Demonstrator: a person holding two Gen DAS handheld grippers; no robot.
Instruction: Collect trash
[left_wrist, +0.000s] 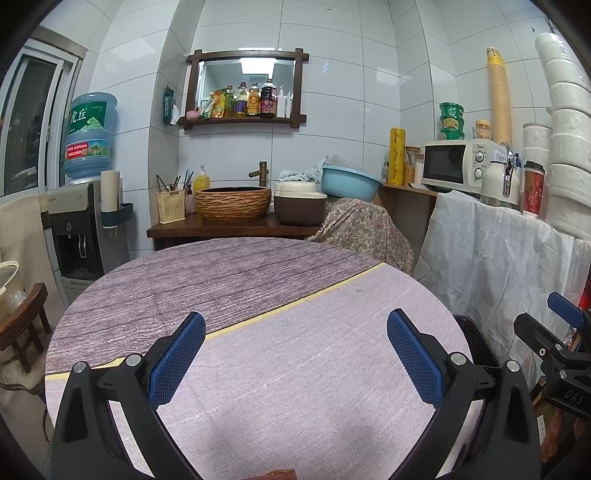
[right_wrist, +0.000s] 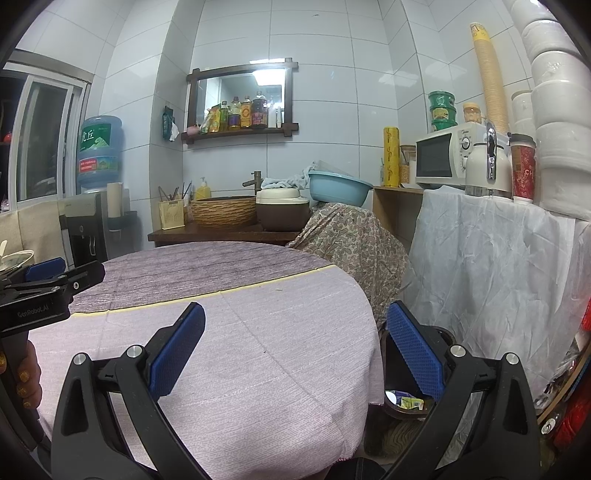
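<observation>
Hovering over the round counter (left_wrist: 258, 280), the left gripper (left_wrist: 295, 354) and right gripper (right_wrist: 295, 347) both have fingers spread wide, holding nothing. Trash (right_wrist: 408, 402) lies in the dark bin (right_wrist: 448, 338) just beside the counter's edge, below the right gripper, probably because dropping is easiest there.

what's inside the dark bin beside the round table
In the right wrist view, the dark round bin holds a yellow-green wrapper and something shiny. The right gripper's blue finger and the table edge hide the rest.
</observation>
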